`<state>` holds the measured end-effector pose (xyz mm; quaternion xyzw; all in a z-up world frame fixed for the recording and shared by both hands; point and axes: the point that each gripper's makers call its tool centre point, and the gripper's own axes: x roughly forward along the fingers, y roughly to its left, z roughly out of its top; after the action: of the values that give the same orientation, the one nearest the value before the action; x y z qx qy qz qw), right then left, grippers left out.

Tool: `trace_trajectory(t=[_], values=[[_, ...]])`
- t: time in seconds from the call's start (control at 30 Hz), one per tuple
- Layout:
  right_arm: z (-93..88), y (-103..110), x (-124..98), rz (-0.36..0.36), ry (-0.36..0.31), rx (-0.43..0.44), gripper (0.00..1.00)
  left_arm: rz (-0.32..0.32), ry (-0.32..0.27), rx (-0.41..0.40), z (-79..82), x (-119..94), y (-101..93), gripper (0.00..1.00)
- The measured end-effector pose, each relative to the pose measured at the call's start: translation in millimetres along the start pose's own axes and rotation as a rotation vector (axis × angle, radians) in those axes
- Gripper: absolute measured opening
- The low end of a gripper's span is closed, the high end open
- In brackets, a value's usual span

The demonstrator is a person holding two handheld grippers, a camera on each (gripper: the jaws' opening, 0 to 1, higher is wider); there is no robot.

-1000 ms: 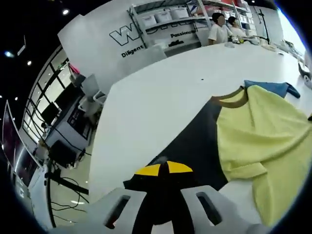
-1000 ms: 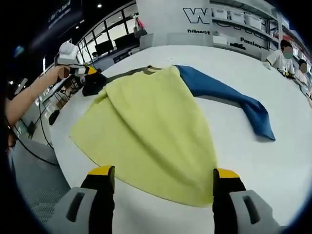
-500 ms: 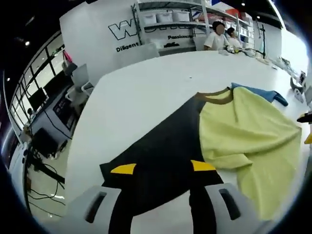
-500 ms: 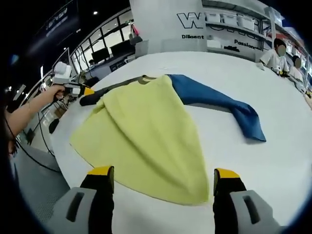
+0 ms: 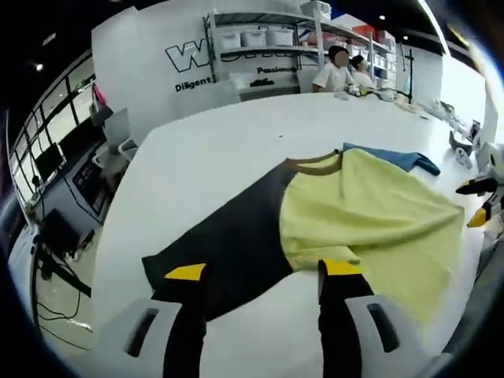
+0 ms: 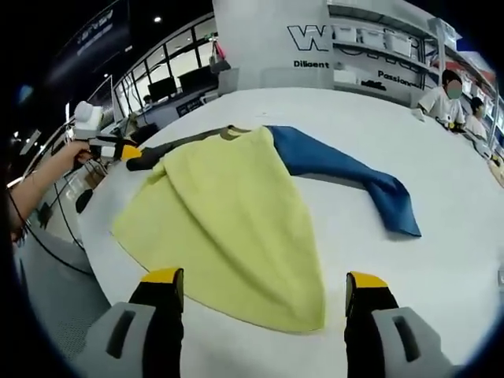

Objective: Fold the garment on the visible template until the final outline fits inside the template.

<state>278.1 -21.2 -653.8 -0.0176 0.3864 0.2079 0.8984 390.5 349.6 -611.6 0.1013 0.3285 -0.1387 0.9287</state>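
- The garment [image 6: 236, 213] is spread flat on the white table [image 6: 441, 260]; in the right gripper view its long axis runs from the near hem away to the brown collar [image 6: 231, 131].
- A blue sleeve [image 6: 346, 177] is stretched out to the right, a dark sleeve [image 5: 228, 252] to the opposite side.
- The left gripper [image 5: 264, 272] is held above the dark sleeve, jaws wide apart and empty.
- The right gripper [image 6: 264, 279] is poised over the hem, jaws spread wide, nothing gripped.

white wall w/ lettering [image 5: 193, 57], shelving w/ bins [image 5: 256, 39], windows [image 6: 169, 79] left.
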Motion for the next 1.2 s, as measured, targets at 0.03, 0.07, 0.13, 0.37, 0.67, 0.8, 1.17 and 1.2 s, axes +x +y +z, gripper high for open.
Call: trace_trajectory(t=[0.03,0.07,0.13,0.37,0.67,0.8,1.17,1.2], values=[[0.2,0.0,0.2,0.002,0.001,0.001,0.83,-0.005,0.0,0.002,-1.2,-2.0,-3.3,0.58],[0.0,0.1,0.3,0.004,0.003,0.002,0.83,-0.01,0.003,0.002,-2.8,-3.7,-6.4,0.59],[0.9,-0.4,0.5,0.004,-0.001,0.002,0.82,-0.036,-0.005,0.001,-4.6,-6.7,-16.1,0.62],[0.8,1.0,-0.2,0.013,-0.003,0.006,0.82,-0.093,0.012,0.007,-19.6,-13.0,-39.4,0.69],[-2.8,-0.3,-1.3,0.008,-0.006,0.015,0.86,-0.099,0.039,-0.106,-44.1,-27.3,-55.5,0.77],[-2.1,2.6,-2.0,0.02,-0.015,0.022,0.9,-0.121,0.053,-0.066,-51.0,-33.7,-68.1,0.78],[-1.3,3.1,-1.9,0.025,-0.017,0.034,0.89,-0.178,0.111,-0.096,-75.7,-44.5,-101.3,0.74],[-1.0,3.3,-1.8,0.024,-0.016,0.031,0.89,-0.177,0.122,-0.099,-77.3,-45.3,-100.9,0.73]])
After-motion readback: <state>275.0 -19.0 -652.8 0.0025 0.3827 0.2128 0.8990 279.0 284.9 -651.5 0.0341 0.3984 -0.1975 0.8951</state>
